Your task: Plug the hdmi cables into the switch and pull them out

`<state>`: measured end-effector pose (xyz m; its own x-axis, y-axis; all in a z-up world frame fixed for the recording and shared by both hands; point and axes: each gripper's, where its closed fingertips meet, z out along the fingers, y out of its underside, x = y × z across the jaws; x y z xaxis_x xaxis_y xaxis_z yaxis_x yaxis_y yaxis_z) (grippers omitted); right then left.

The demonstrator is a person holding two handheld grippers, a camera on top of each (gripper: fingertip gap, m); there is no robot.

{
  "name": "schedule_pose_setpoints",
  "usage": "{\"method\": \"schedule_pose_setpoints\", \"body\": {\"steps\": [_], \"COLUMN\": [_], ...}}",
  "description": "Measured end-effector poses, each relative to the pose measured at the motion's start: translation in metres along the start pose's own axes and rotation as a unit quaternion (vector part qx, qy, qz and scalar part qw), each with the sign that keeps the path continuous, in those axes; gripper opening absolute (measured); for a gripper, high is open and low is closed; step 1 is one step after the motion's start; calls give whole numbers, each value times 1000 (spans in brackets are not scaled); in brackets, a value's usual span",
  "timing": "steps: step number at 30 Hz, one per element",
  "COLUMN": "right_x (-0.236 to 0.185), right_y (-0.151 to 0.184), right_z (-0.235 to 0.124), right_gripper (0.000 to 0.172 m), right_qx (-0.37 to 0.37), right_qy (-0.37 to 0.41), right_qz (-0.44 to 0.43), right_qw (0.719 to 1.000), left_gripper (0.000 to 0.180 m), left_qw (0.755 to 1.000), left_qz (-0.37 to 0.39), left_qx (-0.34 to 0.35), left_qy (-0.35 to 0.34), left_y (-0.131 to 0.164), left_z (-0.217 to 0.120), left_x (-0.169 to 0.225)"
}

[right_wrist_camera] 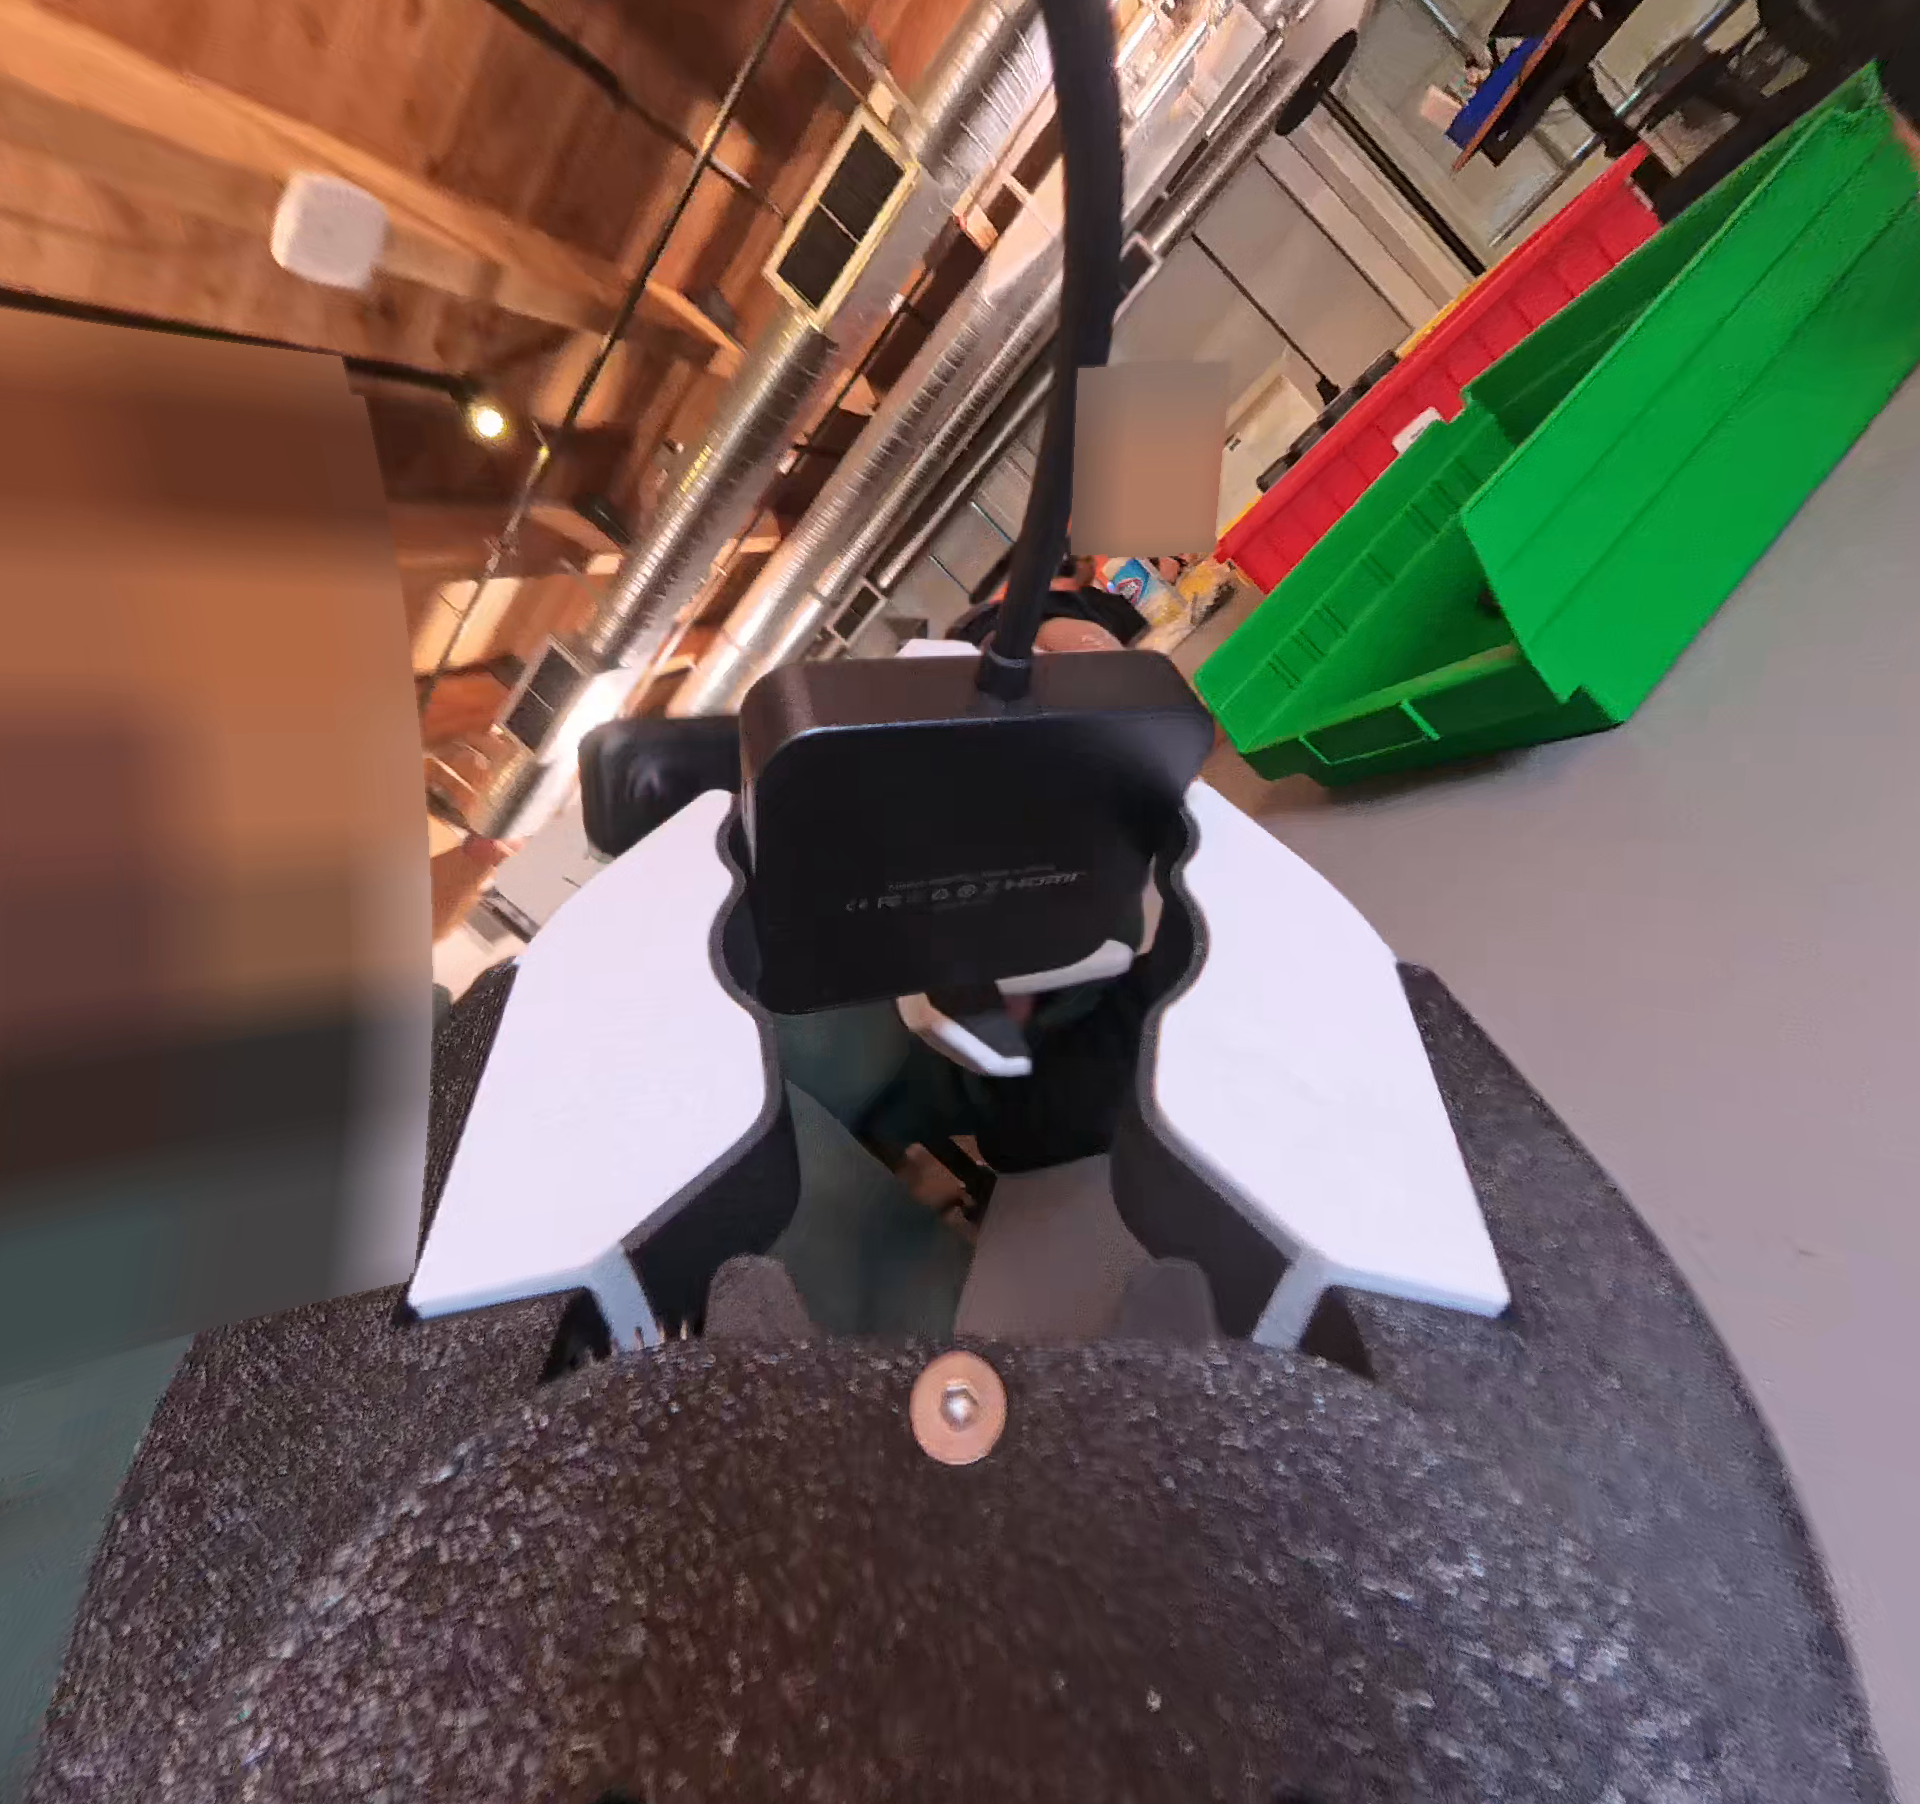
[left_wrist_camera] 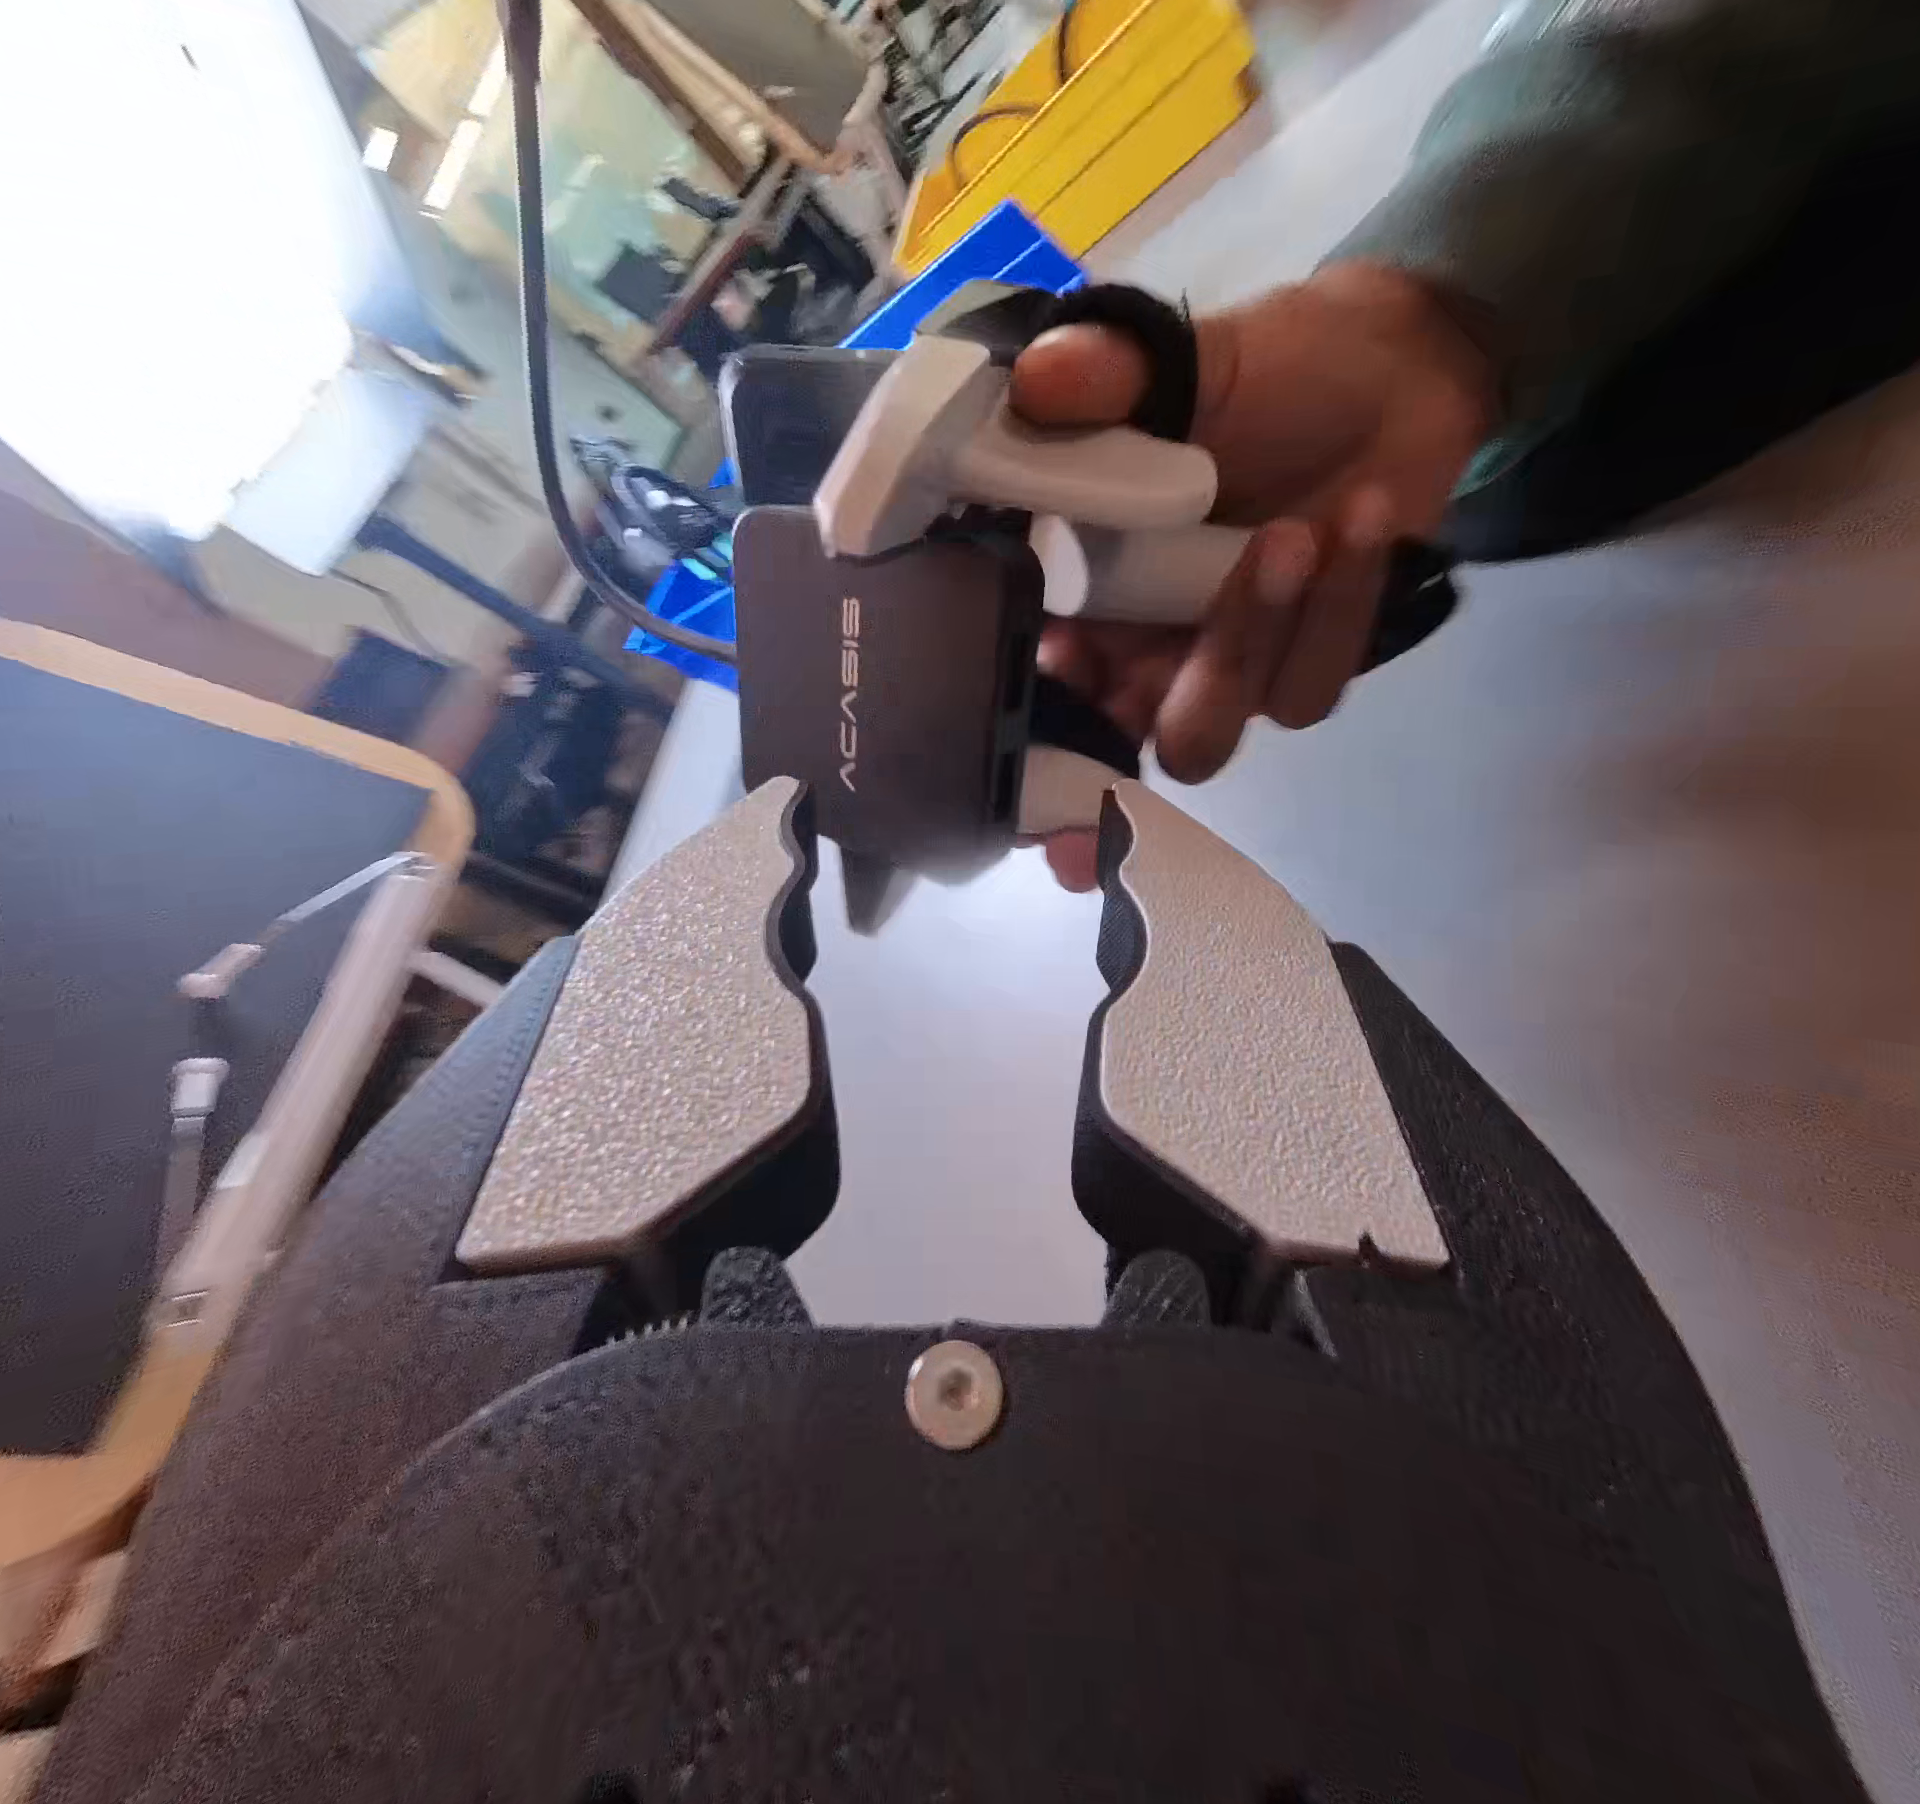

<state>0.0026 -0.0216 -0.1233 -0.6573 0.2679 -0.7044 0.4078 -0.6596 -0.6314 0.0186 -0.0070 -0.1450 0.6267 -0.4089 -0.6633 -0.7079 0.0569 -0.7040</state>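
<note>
Each camera sat on its own gripper, tilted, looking close along its two fingers. The two faced one another, sharing the black adapter box point(left_wrist_camera: 883, 705) point(right_wrist_camera: 956, 840) at frame centre.

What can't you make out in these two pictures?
- Right wrist view: where the black cable leads, because the top edge cuts it off.
- Left wrist view: which sockets run along the edge of the black box; they are too dark and blurred to tell.
- Left wrist view: what lies in the yellow bin, because of motion blur.
- Right wrist view: the inside of the green bin, hidden by its own wall.
</note>
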Motion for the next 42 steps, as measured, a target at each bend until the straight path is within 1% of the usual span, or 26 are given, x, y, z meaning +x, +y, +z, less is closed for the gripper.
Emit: {"method": "schedule_pose_setpoints", "body": {"steps": [2, 3, 4, 5, 7, 9, 10, 13, 15, 17, 20, 22, 23, 25, 26, 28, 30, 33, 34, 35, 36, 37, 38, 39, 40, 42], "right_x": [4, 7, 10, 13, 15, 19, 20, 20, 24, 27, 25, 20, 19, 26, 31, 37, 37, 26, 19, 12, 3, -4, -4, -2, -2, -1], "right_y": [6, 10, 14, 15, 20, 23, 24, 19, 5, -19, -51, -55, -50, -29, -16, 9, 26, 39, 40, 38, 32, 23, 14, 9, 4, -7], "right_z": [7, 9, 10, 10, 8, 5, 1, -18, -36, -57, -86, -92, -91, -85, -80, -66, -45, -8, 3, 12, 18, 19, 17, 12, 5, -9], "right_gripper": [75, 75, 75, 75, 75, 76, 70, 69, 67, 64, 59, 58, 57, 61, 63, 66, 65, 65, 62, 54, 40, 23, 0, 0, 0, 0], "right_qx": [3, 1, -3, -7, -34, -63, -76, -93, -85, -60, -37, -59, -81, -139, -165, -196, -193, -156, -141, -124, -101, -77, -67, -73, -83, -94], "right_qy": [1, 5, 10, 12, 11, 30, 39, 63, 102, 151, 241, 271, 273, 264, 250, 210, 166, 94, 71, 51, 36, 34, 54, 74, 89, 126], "right_qz": [24, 30, 35, 41, 51, 39, 24, 1, -34, -87, -221, -293, -316, -331, -325, -293, -258, -210, -201, -201, -213, -230, -252, -277, -297, -323], "right_qw": [1000, 1000, 999, 999, 998, 997, 996, 994, 991, 983, 944, 915, 905, 895, 897, 912, 932, 960, 967, 970, 971, 969, 964, 955, 947, 933], "left_gripper": [47, 36, 26, 17, 16, 14, 14, 14, 14, 14, 14, 14, 14, 14, 14, 14, 14, 14, 14, 14, 14, 14, 14, 14, 14, 14], "left_qw": [997, 993, 990, 989, 993, 996, 998, 997, 994, 992, 990, 988, 985, 973, 963, 938, 904, 859, 847, 841, 841, 849, 851, 856, 868, 898], "left_qz": [63, 86, 110, 116, 88, 59, 35, -54, -96, -115, -132, -148, -166, -214, -240, -295, -342, -390, -402, -408, -407, -402, -399, -402, -394, -367], "left_qx": [-17, -25, -31, -35, -26, -23, -20, -9, -13, -23, -23, 5, 28, 87, 121, 182, 250, 326, 341, 350, 349, 338, 335, 318, 295, 228], "left_qy": [-52, -75, -83, -87, -71, -66, -58, -49, -44, -45, -45, -36, -26, 0, 12, 31, 48, 61, 66, 68, 67, 63, 67, 65, 67, 84], "left_y": [4, 7, 11, 14, 17, 21, 23, 32, 42, 54, 64, 62, 59, 48, 40, 25, 6, -15, -19, -21, -21, -18, -17, -11, -5, 14], "left_z": [10, 11, 11, 9, 5, 2, -1, -13, -19, -24, -29, -32, -32, -35, -37, -43, -53, -67, -70, -71, -70, -67, -66, -63, -58, -45], "left_x": [-3, -6, -6, -7, -5, -7, -10, -26, -32, -33, -31, -29, -28, -26, -26, -30, -35, -44, -44, -44, -43, -41, -40, -40, -37, -24]}}
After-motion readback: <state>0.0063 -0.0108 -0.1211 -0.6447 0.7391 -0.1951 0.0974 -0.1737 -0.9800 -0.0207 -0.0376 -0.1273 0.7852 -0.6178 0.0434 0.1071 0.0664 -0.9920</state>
